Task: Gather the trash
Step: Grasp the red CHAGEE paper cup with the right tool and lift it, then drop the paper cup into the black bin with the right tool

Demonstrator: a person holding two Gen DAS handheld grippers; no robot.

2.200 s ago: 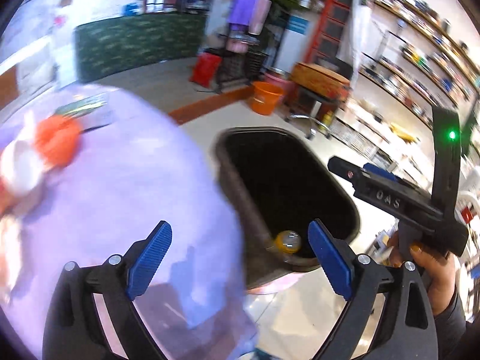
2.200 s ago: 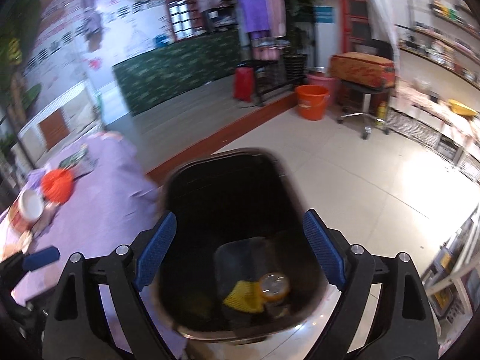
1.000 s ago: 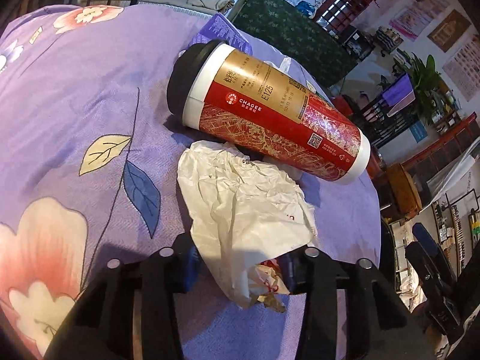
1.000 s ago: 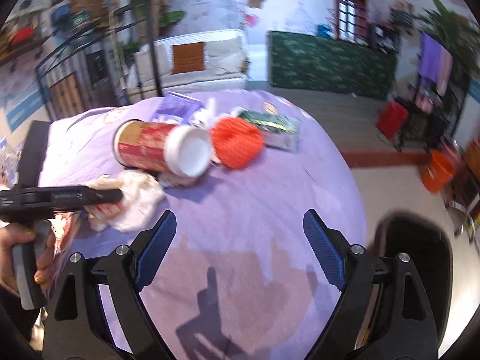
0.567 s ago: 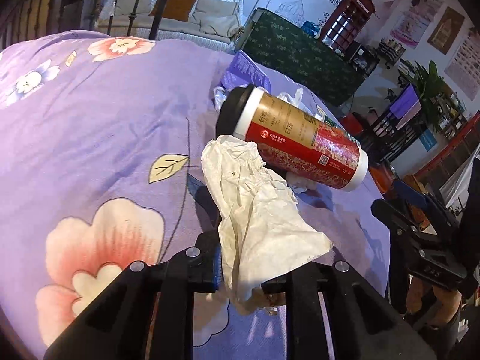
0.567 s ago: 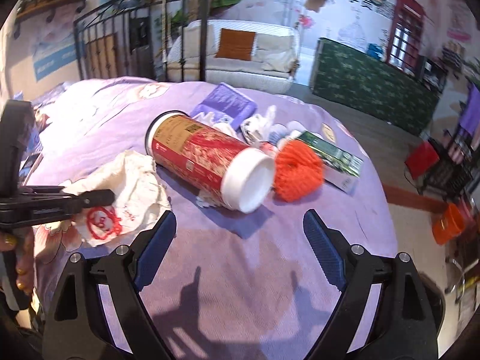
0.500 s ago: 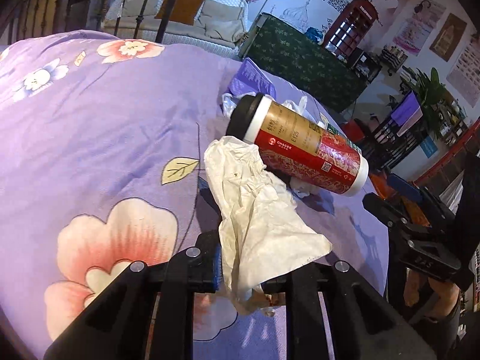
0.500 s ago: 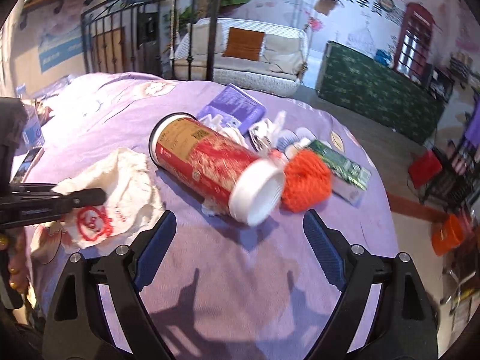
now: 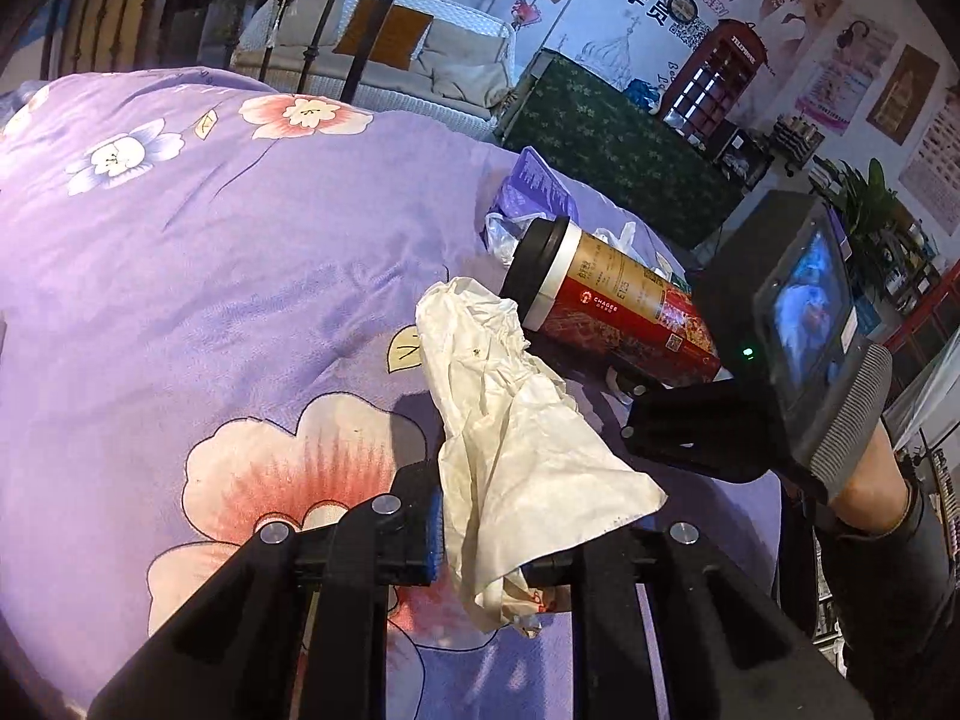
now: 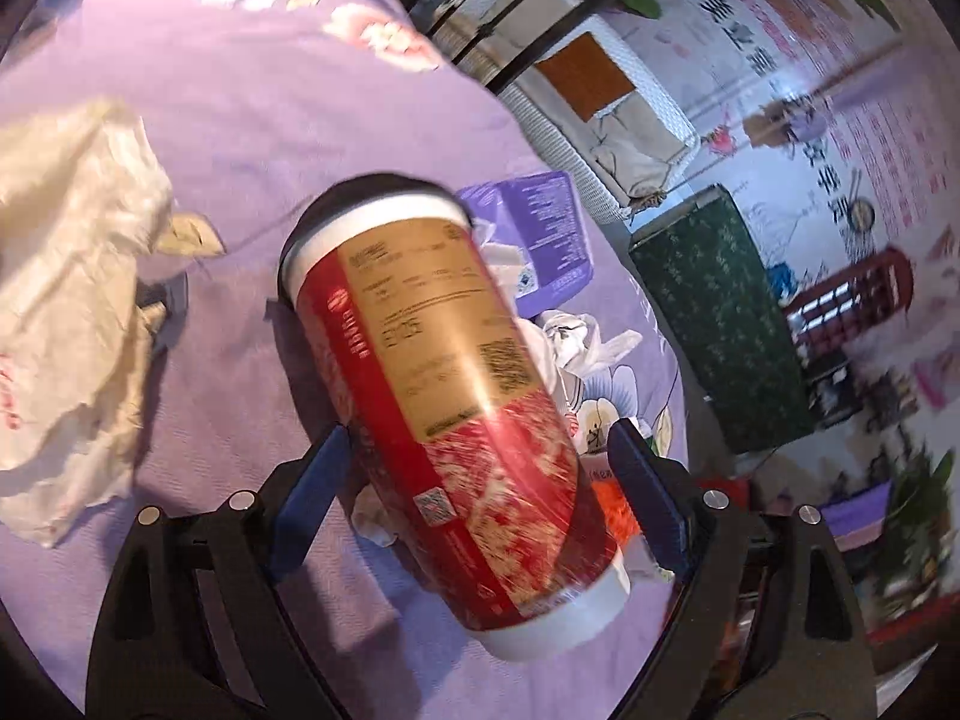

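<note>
While the left gripper (image 9: 480, 546) clamps a crumpled white wrapper (image 9: 510, 432) tightly, open purple tablecloth (image 9: 180, 276) extends from 9 to 12 o'clock of it. At 1 o'clock lies a capped red-and-gold cup (image 9: 612, 306) on its side; its contents cannot be seen. The right gripper (image 10: 477, 495) stands wide apart, its pads (image 10: 312, 480) flanking the cup (image 10: 456, 414), with contact unclear. Small litter crowds the cloth's far edge.

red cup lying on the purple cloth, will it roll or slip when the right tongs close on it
The cup lies on its side, round, so a nudge could roll it. Its glossy wrap looks slippery. The right tongs stand open astride it, so closing squarely across the body should probably hold.
</note>
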